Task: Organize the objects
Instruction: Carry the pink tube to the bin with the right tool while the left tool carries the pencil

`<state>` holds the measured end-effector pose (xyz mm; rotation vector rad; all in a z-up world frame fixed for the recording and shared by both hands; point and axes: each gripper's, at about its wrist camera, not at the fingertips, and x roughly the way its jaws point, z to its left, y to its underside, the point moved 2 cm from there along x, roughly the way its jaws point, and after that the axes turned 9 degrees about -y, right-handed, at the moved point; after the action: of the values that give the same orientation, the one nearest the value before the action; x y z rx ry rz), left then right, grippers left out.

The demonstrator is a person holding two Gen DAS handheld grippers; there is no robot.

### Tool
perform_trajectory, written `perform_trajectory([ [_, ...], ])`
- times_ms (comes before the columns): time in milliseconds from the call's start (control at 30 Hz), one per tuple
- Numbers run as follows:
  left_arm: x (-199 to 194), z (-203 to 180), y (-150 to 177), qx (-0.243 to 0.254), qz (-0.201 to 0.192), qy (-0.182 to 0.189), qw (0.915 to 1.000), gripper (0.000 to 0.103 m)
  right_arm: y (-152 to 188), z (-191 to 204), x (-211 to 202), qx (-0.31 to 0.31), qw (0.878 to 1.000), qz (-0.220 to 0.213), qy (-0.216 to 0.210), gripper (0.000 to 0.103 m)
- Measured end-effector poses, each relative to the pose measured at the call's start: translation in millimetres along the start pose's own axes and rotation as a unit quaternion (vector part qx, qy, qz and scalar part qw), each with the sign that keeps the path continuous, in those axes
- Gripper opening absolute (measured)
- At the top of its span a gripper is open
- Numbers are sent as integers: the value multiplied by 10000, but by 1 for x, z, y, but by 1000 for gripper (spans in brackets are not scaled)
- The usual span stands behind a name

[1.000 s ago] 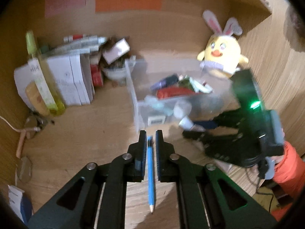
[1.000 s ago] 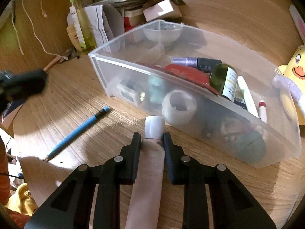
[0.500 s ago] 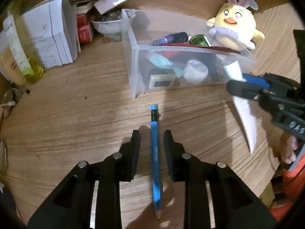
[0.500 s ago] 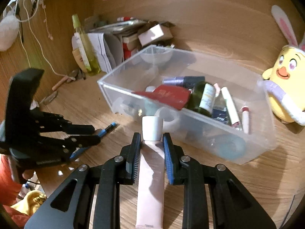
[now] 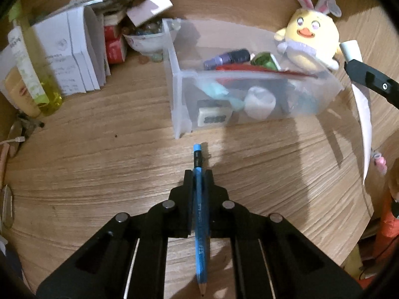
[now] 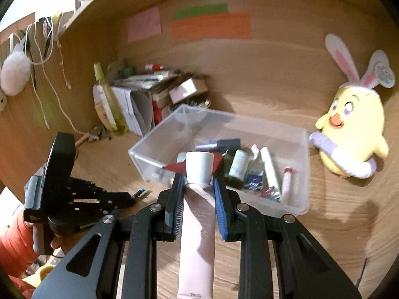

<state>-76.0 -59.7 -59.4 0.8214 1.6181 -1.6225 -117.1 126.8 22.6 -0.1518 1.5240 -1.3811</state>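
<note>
Left gripper (image 5: 198, 174): fingers gripping the blue pencil (image 5: 200, 224) over the counter (image 5: 99, 169).
Right gripper (image 6: 198, 179): fingers clasping the pink tube (image 6: 198, 236) before the clear bin (image 6: 294, 199).

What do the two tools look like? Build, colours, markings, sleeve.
Left tool: matte black linkage fingers, silver pivot pins, triangular cut-outs. Right tool: same black frame, but ribbed blue finger pads. The right wrist view shows the left unit's black body with faint white lettering, held by an orange sleeve.
</note>
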Motion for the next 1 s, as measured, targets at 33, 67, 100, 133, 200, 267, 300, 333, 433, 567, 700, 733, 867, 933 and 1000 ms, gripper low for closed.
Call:
perform_trajectory([
  [33,-5,1,-1,-23,-62,7,10000,6,-2,-1,-3,8,10000,-48,23,21],
  [67,-10,2,-2,-52,-120,25,9999,6,-3,-2,-7,11,9999,-93,46,21],
  [100,-16,3,-4,-72,-183,55,9998,6,-5,-2,-10,14,9999,-142,77,21],
  [133,-22,4,-6,-97,-261,68,9996,6,-6,-3,-14,12,9997,-203,125,21],
  [200,-33,4,-9,-115,-408,85,9991,6,-10,-4,-19,15,9995,-287,157,21],
  [267,-44,4,-14,-135,-570,100,9982,6,-12,-6,-23,7,9992,-345,201,21],
  [300,-49,6,-16,-144,-647,107,9977,6,-14,-7,-24,9,9990,-373,234,21],
  [333,-54,6,-18,-156,-722,111,9972,6,-15,-8,-25,14,9989,-387,261,21],
  [433,-66,7,-24,-192,-890,138,9957,6,-20,-13,-26,39,9986,-429,322,21],
  [567,-80,4,-32,-233,-1111,195,9933,6,-26,-20,-25,79,9982,-456,387,21],
  [700,-94,1,-45,-217,-1348,230,9904,6,-35,-28,-24,111,9975,-509,472,21],
  [733,-97,0,-48,-211,-1397,222,9897,6,-37,-31,-23,126,9973,-526,488,21],
  [867,-110,-2,-62,-215,-1611,227,9864,6,-48,-42,-22,180,9965,-593,562,21],
  [933,-114,-3,-70,-216,-1717,189,9847,6,-53,-48,-21,218,9961,-619,591,21],
  [1000,-117,-4,-77,-229,-1783,146,9836,6,-57,-53,-19,232,9957,-635,631,21],
])
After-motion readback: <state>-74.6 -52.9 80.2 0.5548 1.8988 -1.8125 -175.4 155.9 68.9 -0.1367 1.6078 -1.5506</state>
